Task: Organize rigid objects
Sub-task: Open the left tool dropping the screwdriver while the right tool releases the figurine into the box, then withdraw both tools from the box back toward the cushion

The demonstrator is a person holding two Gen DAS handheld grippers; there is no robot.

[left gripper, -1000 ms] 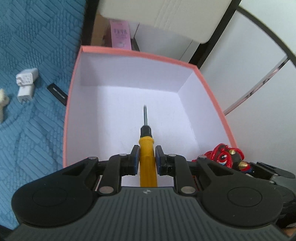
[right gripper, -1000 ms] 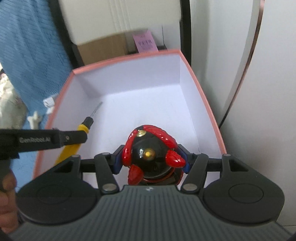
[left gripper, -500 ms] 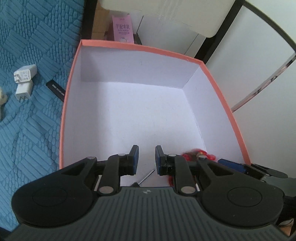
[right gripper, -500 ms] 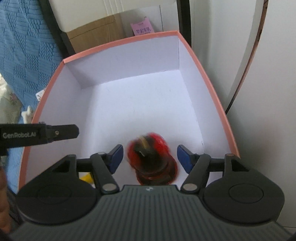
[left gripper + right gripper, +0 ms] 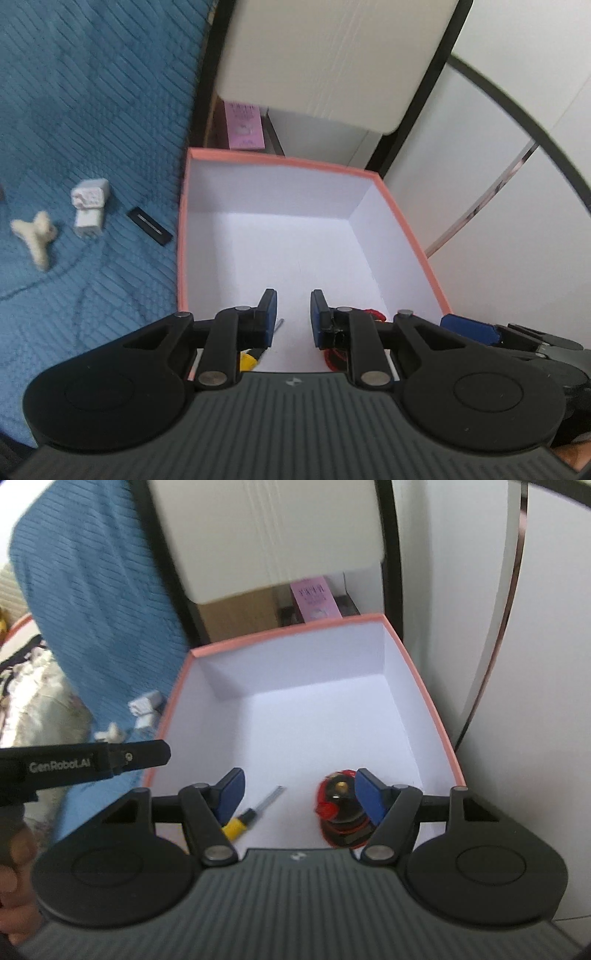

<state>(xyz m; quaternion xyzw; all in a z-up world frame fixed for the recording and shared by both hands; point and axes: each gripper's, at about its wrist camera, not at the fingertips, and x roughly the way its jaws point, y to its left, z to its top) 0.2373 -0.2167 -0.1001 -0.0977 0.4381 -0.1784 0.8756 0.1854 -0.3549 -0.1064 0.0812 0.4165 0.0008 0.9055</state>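
Left wrist view: blue quilted cover (image 5: 92, 92) on the left, box in the middle, white panels on the right.
Loose items on the cover: a white Y-shaped piece (image 5: 35, 236), then a white charger plug (image 5: 90, 206), then a flat black strip (image 5: 149, 226) just beside the box's left wall.
Box (image 5: 280, 160): pink rim, white inside, standing open beside the cover; a pink carton (image 5: 243, 125) stands behind it.
Left hand-held gripper (image 5: 294, 314): over the box's near edge, pads a narrow gap apart, nothing between them.
Screwdriver (image 5: 251, 360): on the box floor at the near left, yellow handle partly hidden under the left finger.
Figurine (image 5: 375, 314): red and black, on the box floor at the near right, mostly hidden.
Right wrist view: the left hand-held gripper's black finger reaches in from the left edge, with a person's hand (image 5: 13, 867) below it.
Right hand-held gripper (image 5: 299, 794): spread wide, its jaws have just been opening; neither pad presses on anything.
Contents seen here: the screwdriver lies tilted by the left pad; the figurine stands by the right pad, slightly blurred, and contact with that pad cannot be told.
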